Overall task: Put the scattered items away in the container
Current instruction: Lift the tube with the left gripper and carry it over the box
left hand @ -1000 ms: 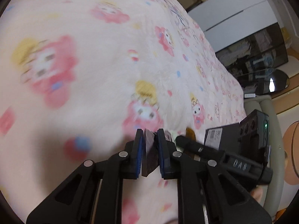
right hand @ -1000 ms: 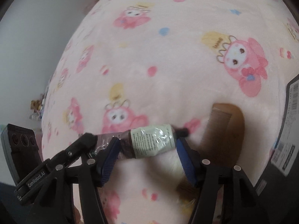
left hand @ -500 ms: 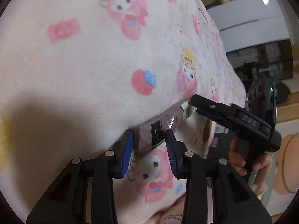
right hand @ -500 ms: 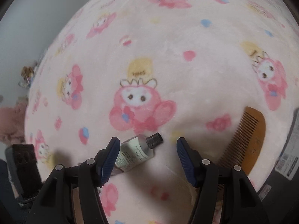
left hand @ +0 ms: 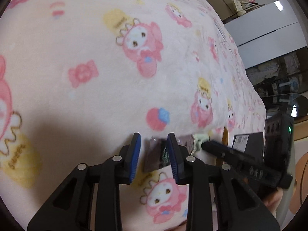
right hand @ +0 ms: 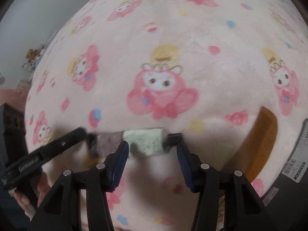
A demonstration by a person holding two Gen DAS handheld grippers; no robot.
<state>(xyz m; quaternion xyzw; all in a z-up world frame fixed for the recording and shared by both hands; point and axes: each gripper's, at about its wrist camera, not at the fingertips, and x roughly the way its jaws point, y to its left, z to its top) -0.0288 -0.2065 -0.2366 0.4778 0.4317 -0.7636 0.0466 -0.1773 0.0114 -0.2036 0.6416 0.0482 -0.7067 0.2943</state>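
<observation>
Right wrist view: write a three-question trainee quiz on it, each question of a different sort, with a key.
1. Fill in: in the right wrist view, the comb lies to the ___ of the tube.
2. The tube's cap is: A white, B black, C red.
3. True or false: the comb rests on top of the tube.
Key: 1 right; 2 B; 3 false, it lies apart from it on the blanket.

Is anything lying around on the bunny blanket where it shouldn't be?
Yes. A squeezed-up tube with a pale green label and a black cap lies loose on the blanket, between the open right gripper fingers. A brown wooden comb lies beside it at the blanket's edge. Neither is in a container.
</observation>
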